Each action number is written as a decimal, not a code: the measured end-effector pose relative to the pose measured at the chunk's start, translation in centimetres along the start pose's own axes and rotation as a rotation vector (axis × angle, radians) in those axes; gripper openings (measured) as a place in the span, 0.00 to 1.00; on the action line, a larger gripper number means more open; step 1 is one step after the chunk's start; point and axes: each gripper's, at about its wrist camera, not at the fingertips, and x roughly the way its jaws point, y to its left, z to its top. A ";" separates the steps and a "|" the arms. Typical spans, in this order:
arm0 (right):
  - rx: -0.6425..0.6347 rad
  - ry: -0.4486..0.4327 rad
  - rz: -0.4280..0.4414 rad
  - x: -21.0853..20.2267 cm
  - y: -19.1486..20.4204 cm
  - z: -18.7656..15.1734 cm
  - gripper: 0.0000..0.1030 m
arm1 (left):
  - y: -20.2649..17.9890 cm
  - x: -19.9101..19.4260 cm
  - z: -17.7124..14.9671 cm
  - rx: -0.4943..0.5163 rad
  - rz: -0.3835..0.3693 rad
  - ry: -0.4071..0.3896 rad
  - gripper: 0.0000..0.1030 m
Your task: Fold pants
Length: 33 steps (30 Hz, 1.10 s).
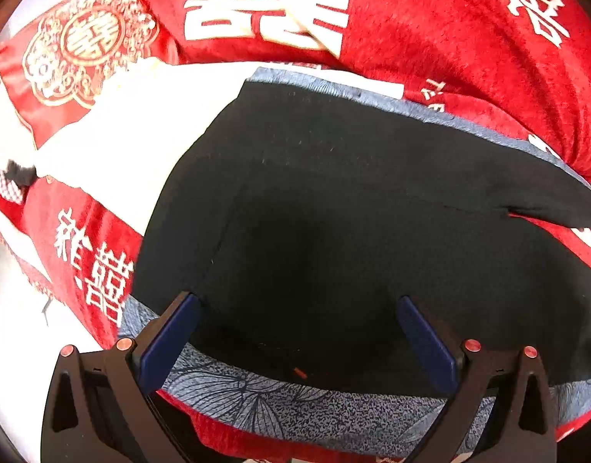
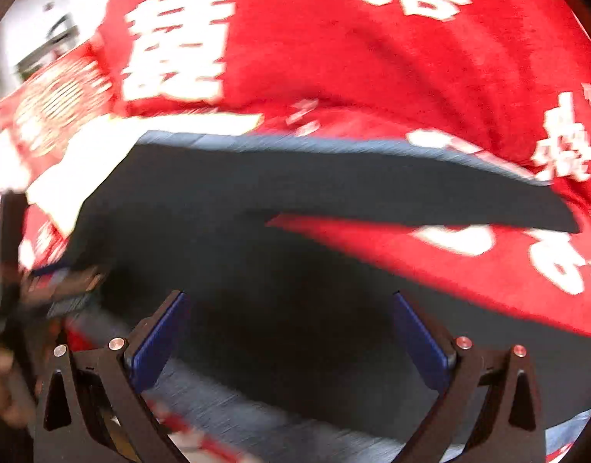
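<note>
A: Now, status. Black pants lie spread flat on a blue-grey patterned mat, which sits on a red blanket with white characters. One leg tapers off toward the right.

B: Grippers?

A: Left gripper is spread wide, nothing between its blue pads, poised over the near hem. Right gripper is likewise released and empty above the dark cloth; that view is motion-blurred, so contact with the fabric is not resolvable.

B: Advice for the grasp?

A: Judgement only: lower each gripper until one pad slides under the near edge, pinch both layers, not the mat. Lift the two sides level and carry them over together, or the fold skews.

B: Risk?

A: Snagging the mat or blanket along with the cloth.
</note>
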 end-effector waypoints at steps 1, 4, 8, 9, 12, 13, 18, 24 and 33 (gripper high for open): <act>-0.029 0.030 0.026 0.6 1.2 -0.8 1.00 | 0.0 -0.2 0.0 0.003 -0.003 -0.004 1.00; -0.067 0.128 0.045 3.5 2.3 -2.3 1.00 | 0.2 -0.6 0.1 -0.011 -0.012 -0.010 1.00; -0.059 0.144 0.031 4.8 2.0 -2.9 1.00 | 0.2 -1.1 0.1 -0.003 -0.012 -0.027 1.00; -0.071 0.154 0.018 5.1 2.2 -2.9 1.00 | 0.1 -1.1 0.1 0.001 -0.020 -0.026 1.00; -0.148 0.165 -0.057 5.6 3.7 -3.0 1.00 | -0.1 -0.1 -0.2 0.007 -0.038 0.006 1.00; -0.198 0.175 -0.102 6.0 4.5 -3.2 1.00 | -0.2 0.5 -0.4 0.013 -0.030 0.021 1.00; -0.166 0.159 -0.092 5.9 3.4 -3.0 1.00 | 0.1 2.8 -1.4 0.007 -0.023 0.086 1.00; -0.172 0.152 -0.119 6.1 3.9 -3.2 1.00 | 0.6 3.3 -1.5 -0.006 -0.043 0.082 1.00; -0.222 0.111 -0.006 3.3 3.6 0.5 1.00 | 0.2 0.7 1.6 0.037 -0.093 0.001 1.00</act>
